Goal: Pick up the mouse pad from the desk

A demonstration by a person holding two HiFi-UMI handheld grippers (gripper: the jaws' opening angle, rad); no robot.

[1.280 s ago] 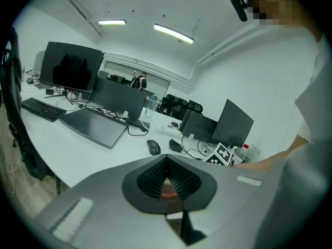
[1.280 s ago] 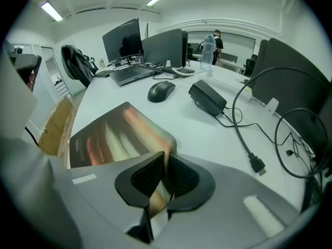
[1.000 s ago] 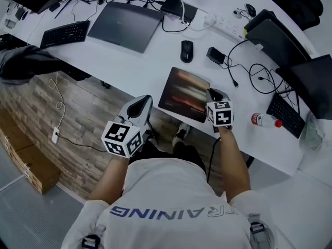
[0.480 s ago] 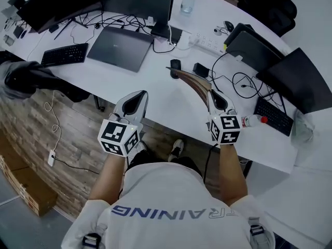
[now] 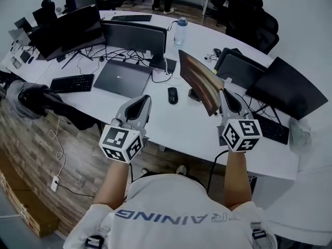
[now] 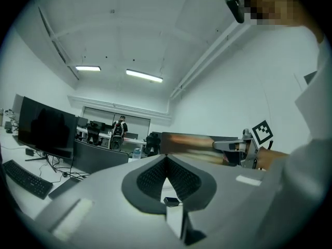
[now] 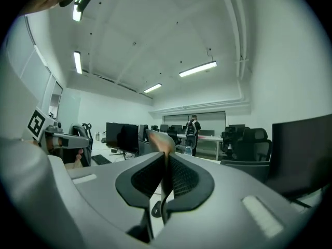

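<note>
Mouse pad (image 5: pixel 199 84), dark soft rectangle with a brown-orange print: off the white curved desk (image 5: pixel 171 126), aloft over its near edge, right of middle.

- Left gripper (image 5: pixel 144 99): clenched on nothing, well apart from the pad.
- Black computer mouse (image 5: pixel 173 95): on the desk between the grippers.
- Right gripper (image 5: pixel 224 94): I pinch the pad's near edge; its long axis runs away up-left.
- Writing: white shirt (image 5: pixel 176 196), mirrored letters, only partly legible.
</note>
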